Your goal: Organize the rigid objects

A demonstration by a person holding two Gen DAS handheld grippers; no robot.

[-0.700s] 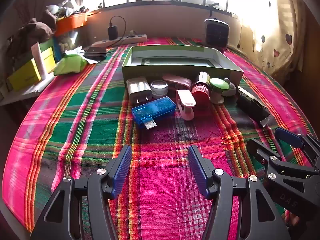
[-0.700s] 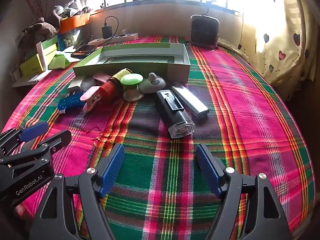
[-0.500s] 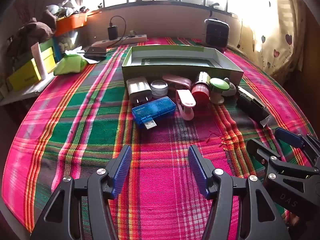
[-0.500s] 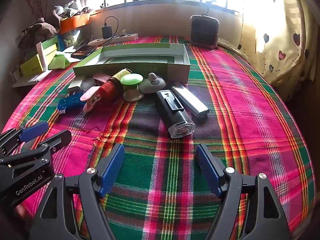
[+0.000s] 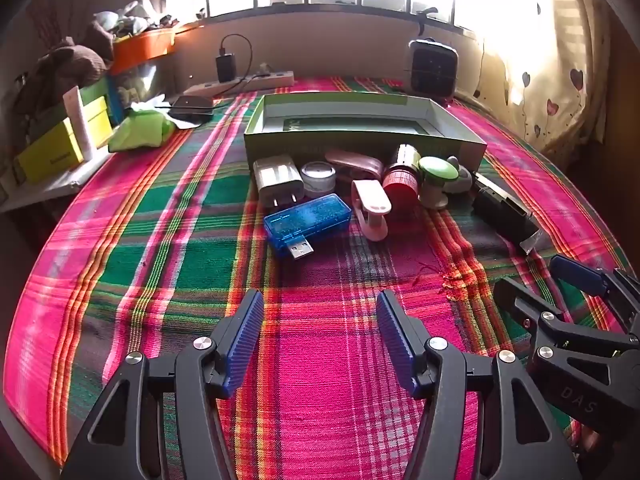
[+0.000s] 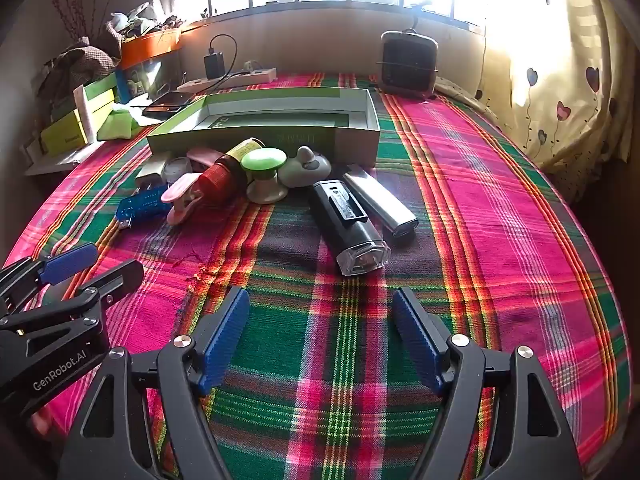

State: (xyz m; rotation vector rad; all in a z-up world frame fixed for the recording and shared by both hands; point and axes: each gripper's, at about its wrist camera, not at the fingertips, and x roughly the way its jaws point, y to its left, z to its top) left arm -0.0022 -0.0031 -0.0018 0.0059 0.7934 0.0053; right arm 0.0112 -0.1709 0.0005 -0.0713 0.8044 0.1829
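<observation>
A shallow green box [image 5: 360, 142] [image 6: 280, 136] lies open on the plaid cloth, nothing visible inside. In front of it sits a cluster: white plug adapter [image 5: 278, 180], small white jar [image 5: 318, 174], blue USB device [image 5: 306, 222] [image 6: 144, 208], pink clip [image 5: 370, 206] [image 6: 182, 196], red bottle [image 5: 402, 174] [image 6: 226, 176], green-topped knob [image 5: 436, 180] [image 6: 264, 174], black flashlight [image 6: 348, 224] [image 5: 506, 216] and silver bar [image 6: 380, 200]. My left gripper [image 5: 320, 320] is open near the cloth's front, short of the USB device. My right gripper [image 6: 322, 318] is open just short of the flashlight. Both hold nothing.
A small black heater [image 6: 408, 62] stands at the back right. A power strip with charger [image 5: 240, 80], a phone [image 5: 190, 104], yellow-green boxes [image 5: 60, 148] and an orange tray [image 5: 144, 46] line the back left. A curtain [image 6: 560, 80] hangs at right.
</observation>
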